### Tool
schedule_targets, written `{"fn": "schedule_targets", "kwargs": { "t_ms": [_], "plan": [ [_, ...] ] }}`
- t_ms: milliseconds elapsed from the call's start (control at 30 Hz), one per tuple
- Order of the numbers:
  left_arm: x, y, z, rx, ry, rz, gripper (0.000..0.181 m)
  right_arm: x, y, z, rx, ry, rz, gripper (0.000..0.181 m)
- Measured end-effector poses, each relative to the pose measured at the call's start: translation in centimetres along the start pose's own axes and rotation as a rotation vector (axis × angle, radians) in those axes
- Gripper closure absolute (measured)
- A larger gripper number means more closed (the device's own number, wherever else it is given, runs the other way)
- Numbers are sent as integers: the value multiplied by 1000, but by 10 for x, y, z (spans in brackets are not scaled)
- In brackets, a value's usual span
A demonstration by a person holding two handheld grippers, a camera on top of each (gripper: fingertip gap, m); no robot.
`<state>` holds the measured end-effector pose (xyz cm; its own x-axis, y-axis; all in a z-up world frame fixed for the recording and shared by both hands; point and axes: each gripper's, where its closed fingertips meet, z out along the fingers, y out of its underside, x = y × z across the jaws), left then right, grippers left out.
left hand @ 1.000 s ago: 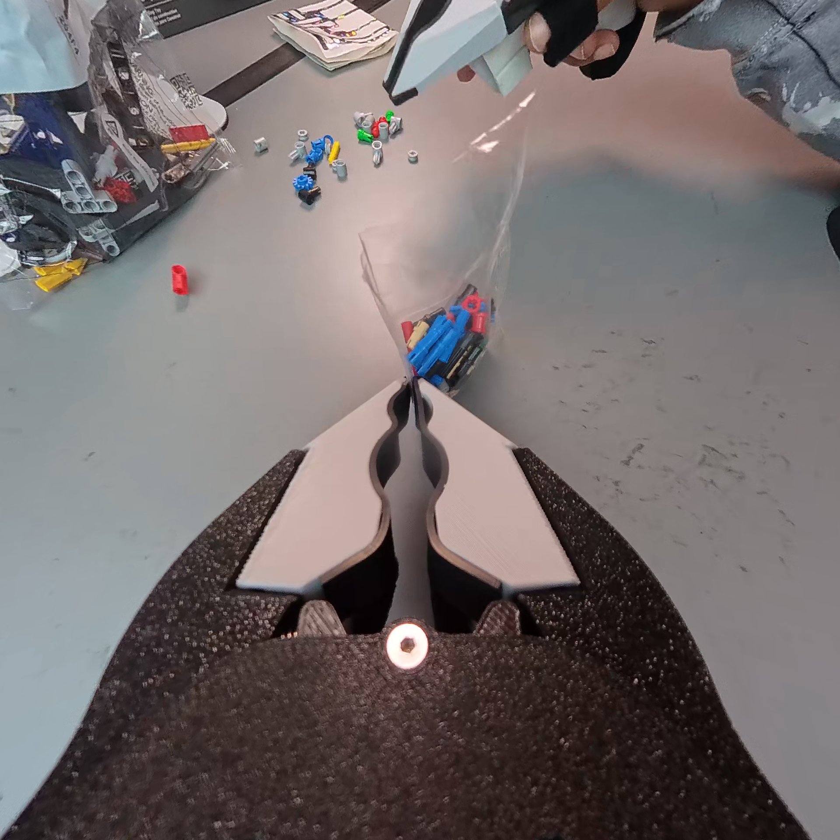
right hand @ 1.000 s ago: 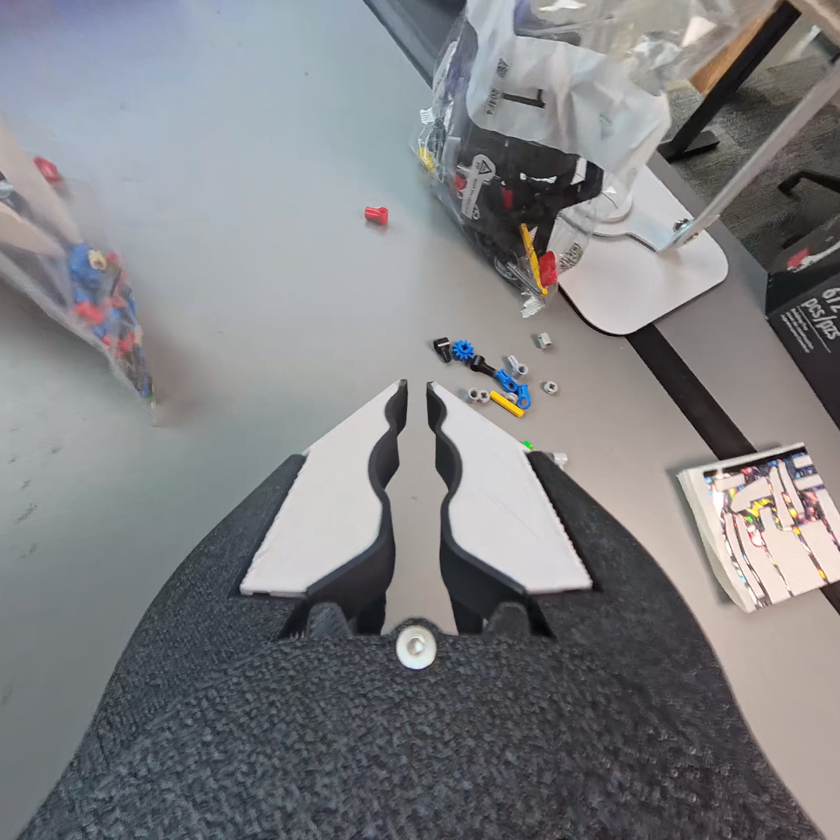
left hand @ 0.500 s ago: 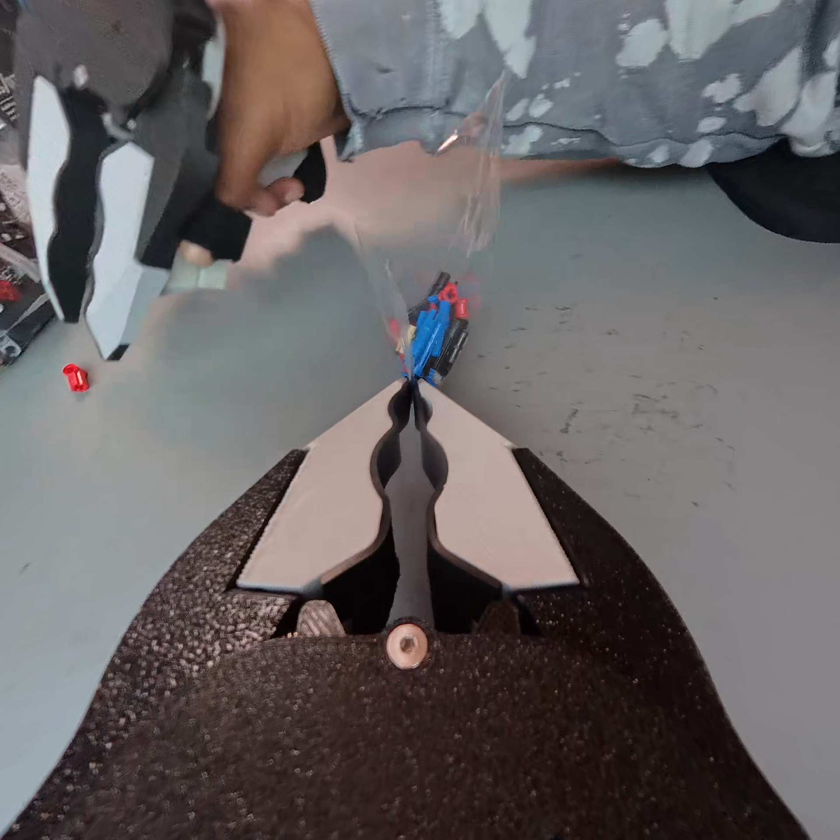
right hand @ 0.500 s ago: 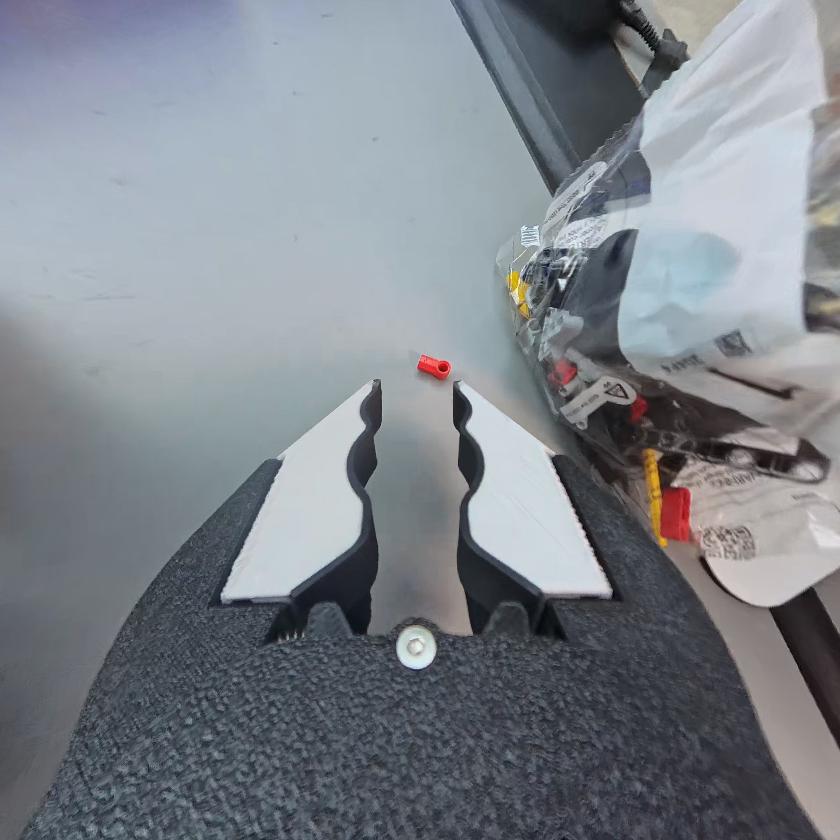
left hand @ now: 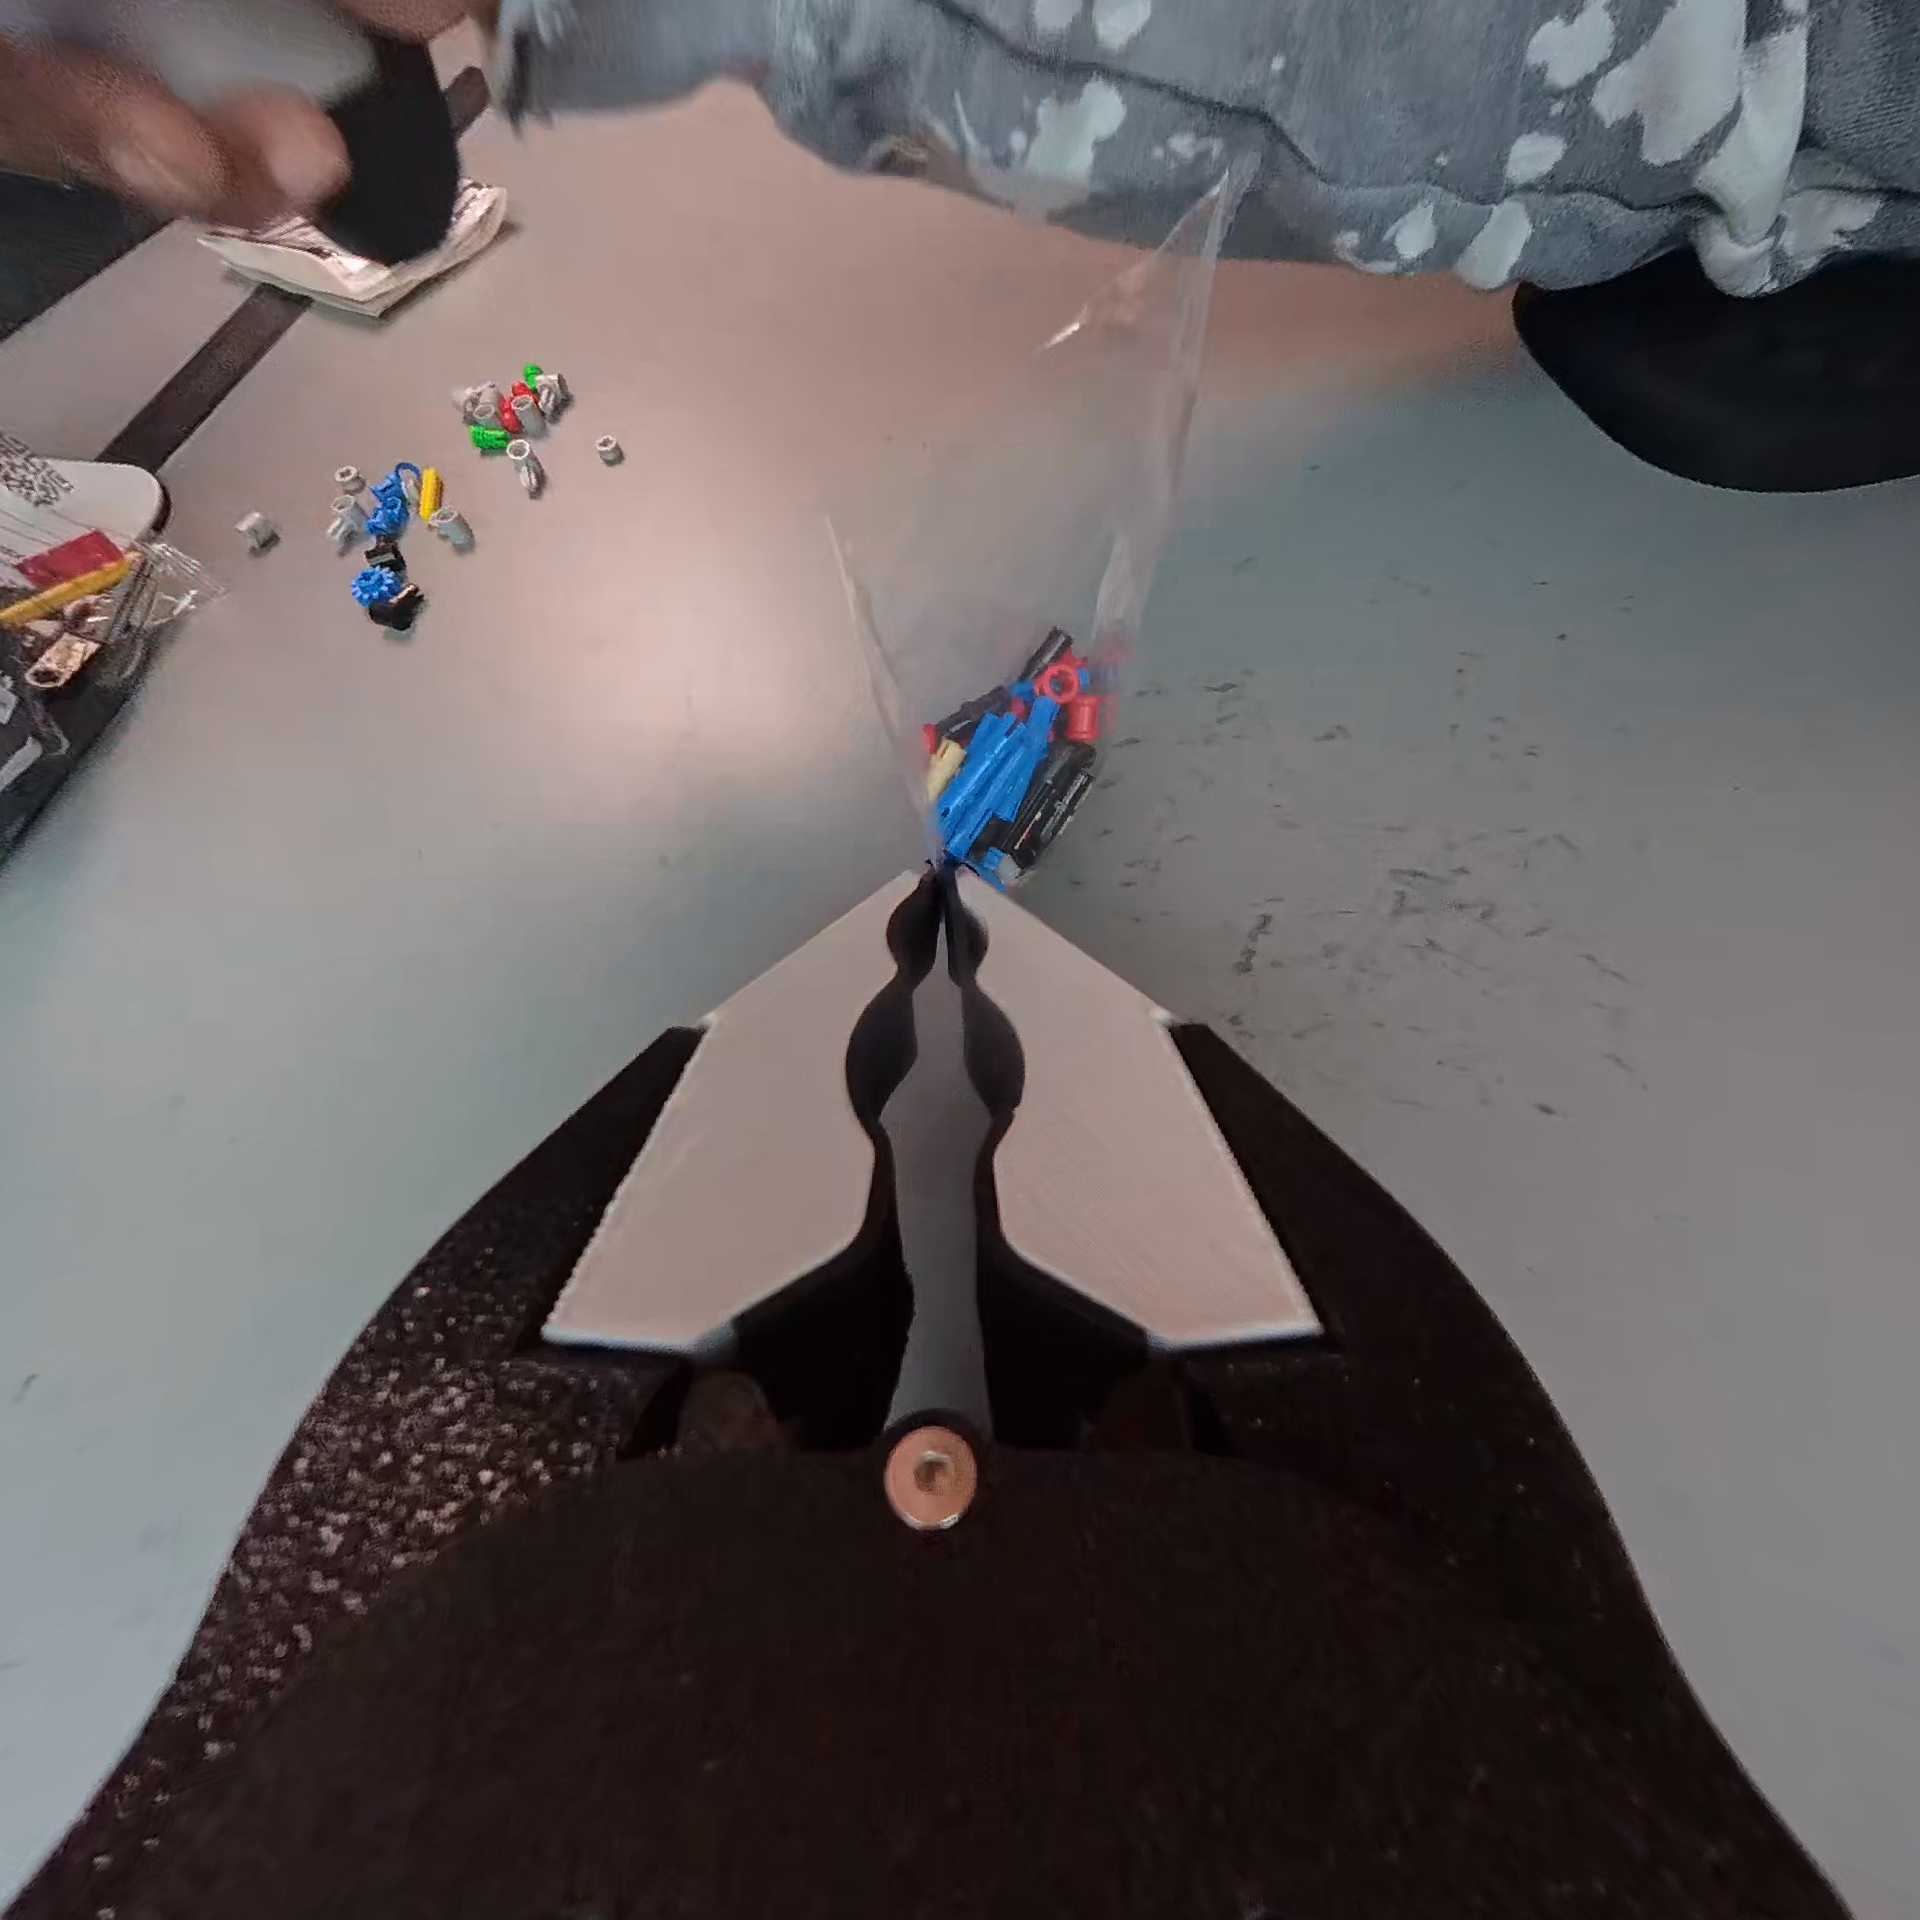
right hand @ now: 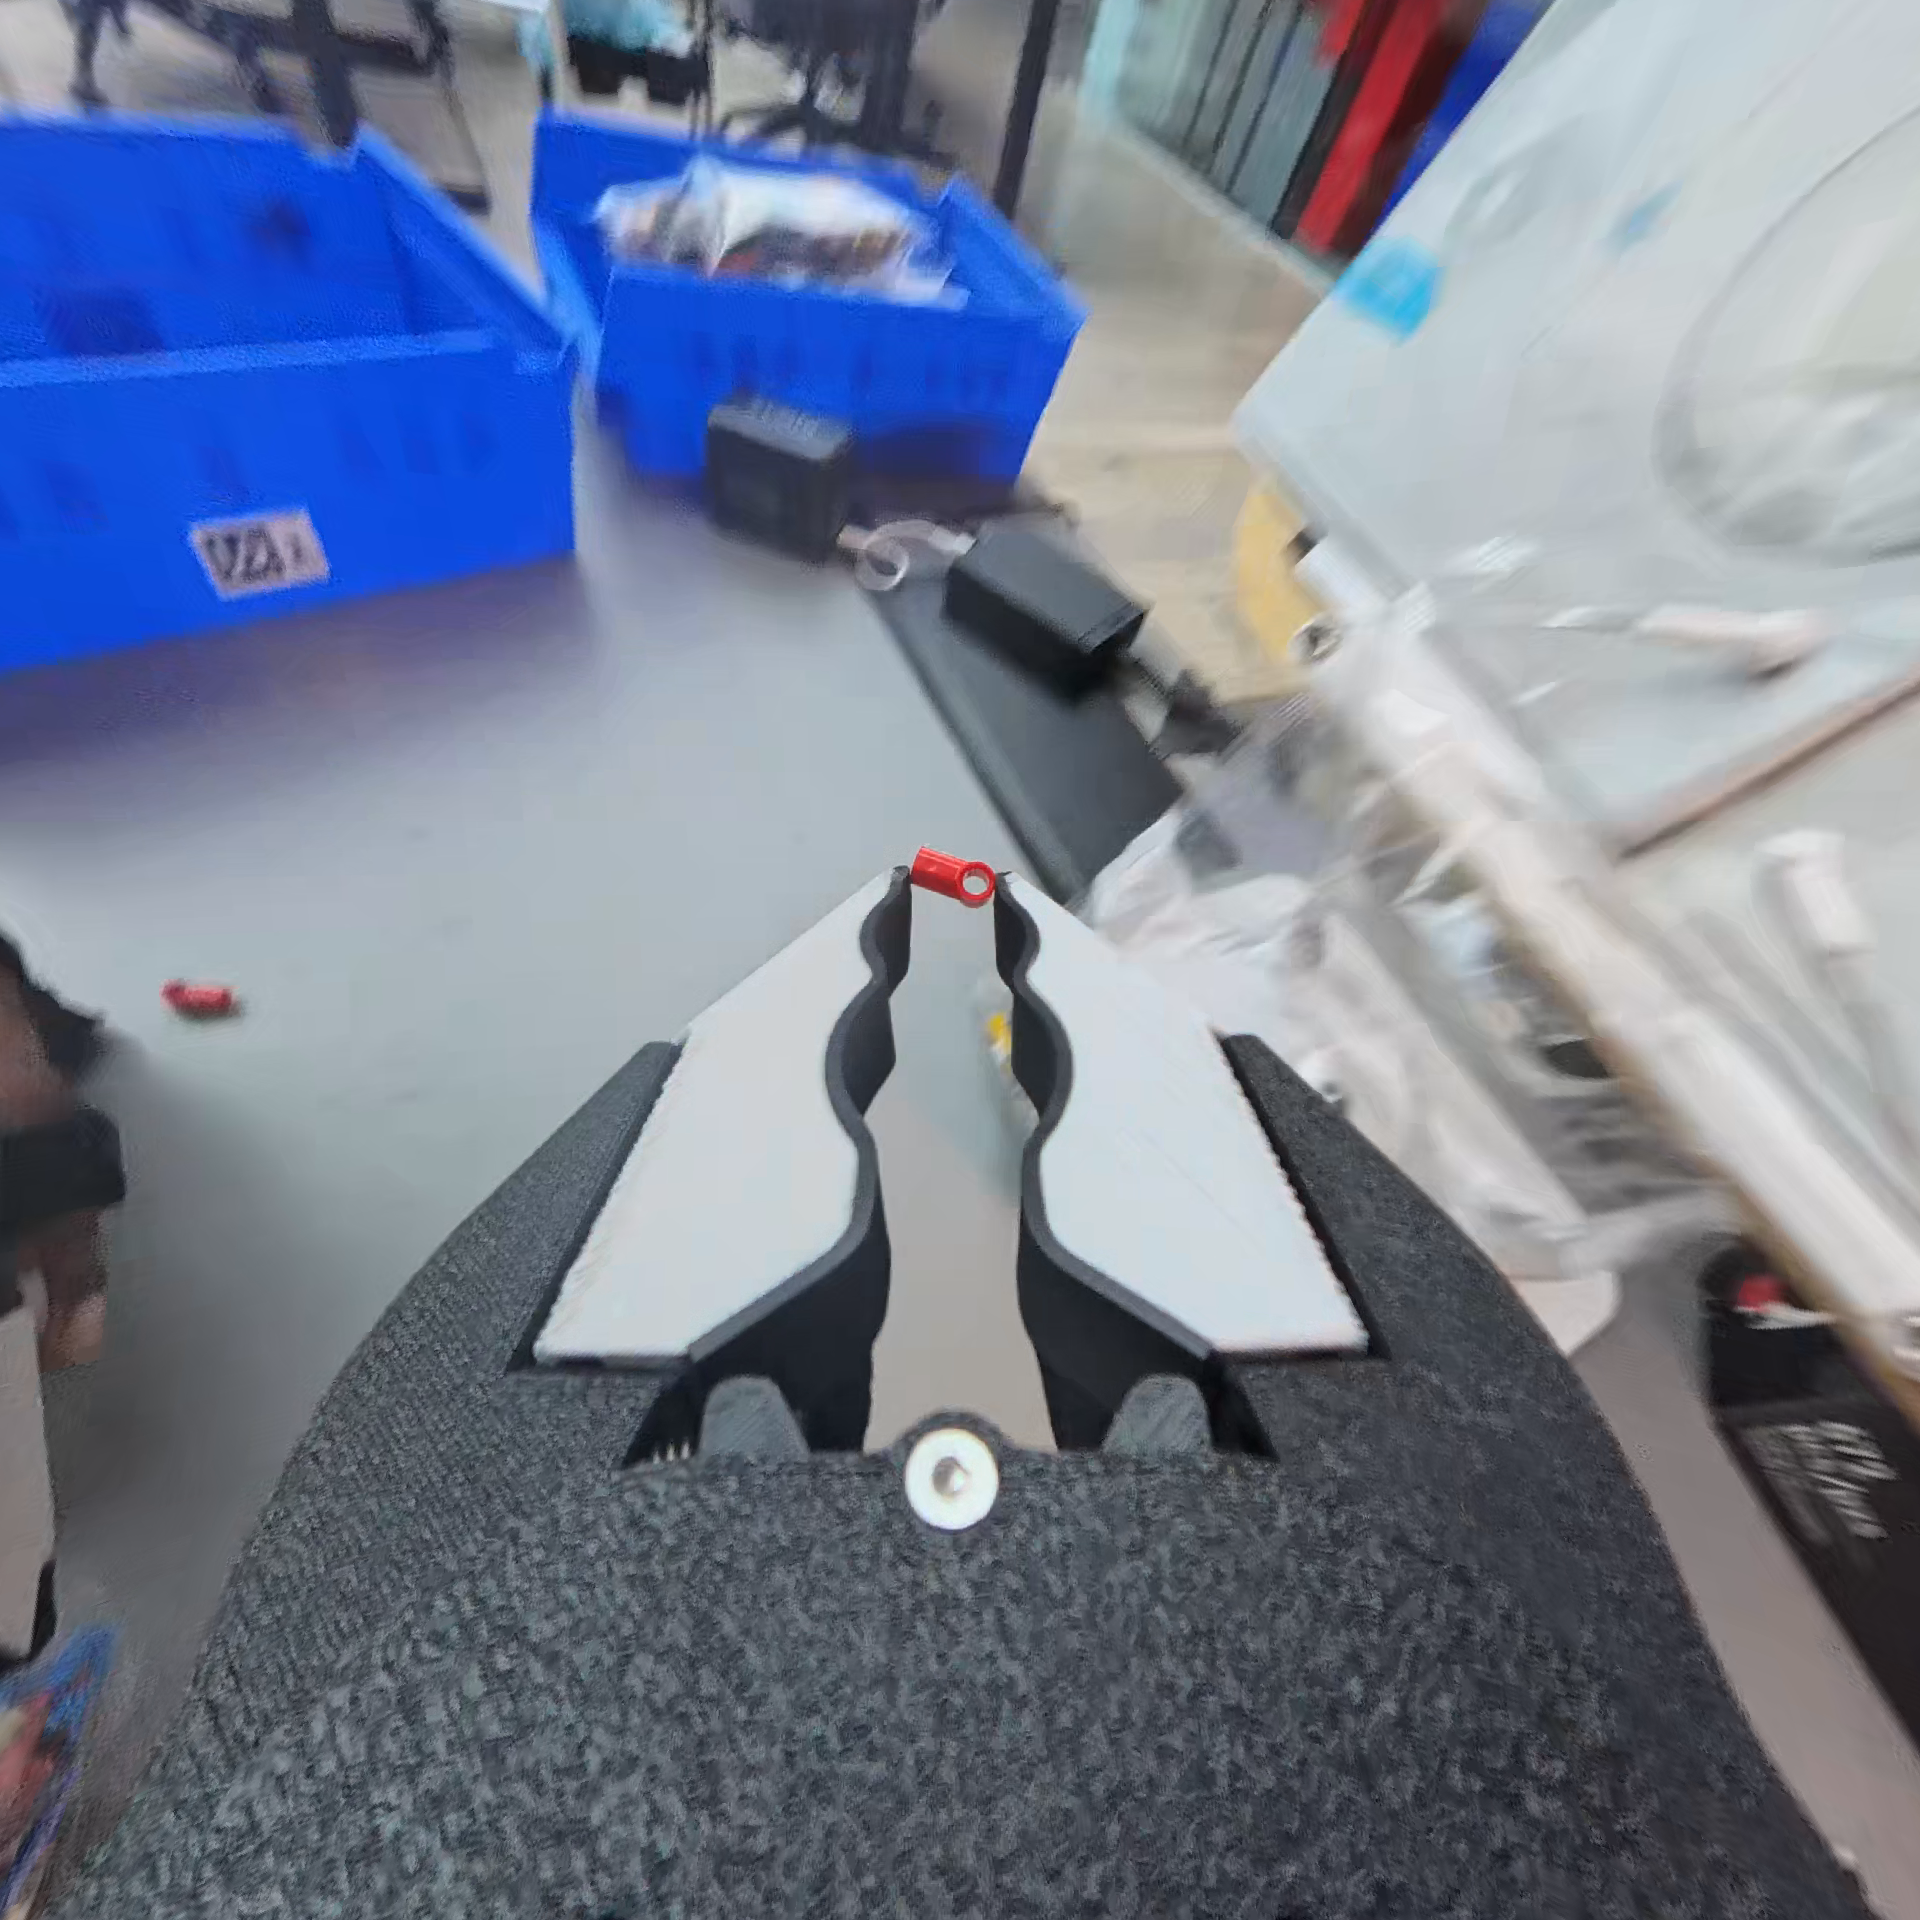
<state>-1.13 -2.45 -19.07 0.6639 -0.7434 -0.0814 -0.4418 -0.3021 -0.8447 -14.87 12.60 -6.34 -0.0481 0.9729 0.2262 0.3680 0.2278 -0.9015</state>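
Note:
My left gripper (left hand: 943, 881) is shut on the lower corner of a clear plastic bag (left hand: 1132, 436) that holds small blue, red and black toy pins (left hand: 1013, 758). The bag hangs just above the grey table (left hand: 1455, 831). My right gripper (right hand: 951, 883) is shut on a small red connector piece (right hand: 953, 876), pinched between its fingertips and lifted off the table. Another small red piece (right hand: 200, 997) lies on the table to the left in the right wrist view. The hand on the right gripper shows blurred at the top left of the left wrist view (left hand: 177, 135).
Loose small grey, blue, green and red parts (left hand: 436, 488) lie on the table at the left. A booklet (left hand: 353, 260) lies behind them. Large bags of parts (right hand: 1455, 883) stand at the right. Two blue bins (right hand: 270, 395) and black boxes (right hand: 1039, 608) sit at the back. A patterned sleeve (left hand: 1351, 114) spans the top.
My right gripper closed on the red connector piece and lifted it, tilting up toward the bins. My left gripper kept its hold on the bag and swung back toward the loose parts.

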Motion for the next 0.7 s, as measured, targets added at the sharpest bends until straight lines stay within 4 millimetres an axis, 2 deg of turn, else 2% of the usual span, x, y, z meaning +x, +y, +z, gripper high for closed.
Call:
{"fn": "schedule_targets", "kwargs": {
  "t_ms": [33,67,100,167,200,267,333,400,433,467,567,600,667,700],
  "plan": [
    [1,-1,1,2,4,0,181,18,-23,-13,47,68,7,166],
    [2,-1,1,1,9,1,181,37,-38,-22,57,132,15,166],
    [3,-1,2,-2,12,2,181,58,-42,-27,26,201,19,166],
    [5,0,3,-9,12,10,181,92,-40,-28,-14,290,35,165],
    [5,1,3,-11,10,13,181,101,-30,-25,-57,293,62,165],
    [4,0,2,-12,4,16,181,106,-14,-20,-98,280,97,144],
    [2,1,1,-12,-4,10,181,99,-25,-35,29,289,81,138],
    [-2,2,0,-14,-17,-5,181,75,-40,-65,207,244,78,145],
    [-5,3,-1,-18,-25,-18,181,49,-39,-79,259,135,78,151],
    [-8,5,-1,-24,-30,-33,181,21,-31,-92,276,9,92,149],
    [-13,7,-3,-24,-35,-75,181,-67,26,-132,177,-354,156,139],
    [-15,7,-3,-25,-39,-80,181,-92,49,-141,120,-414,174,136],
    [-16,8,-3,-25,-42,-83,181,-128,89,-149,25,-418,156,132],
    [-16,8,-3,-25,-42,-81,181,-142,102,-148,9,-396,143,132]
  ]
}}
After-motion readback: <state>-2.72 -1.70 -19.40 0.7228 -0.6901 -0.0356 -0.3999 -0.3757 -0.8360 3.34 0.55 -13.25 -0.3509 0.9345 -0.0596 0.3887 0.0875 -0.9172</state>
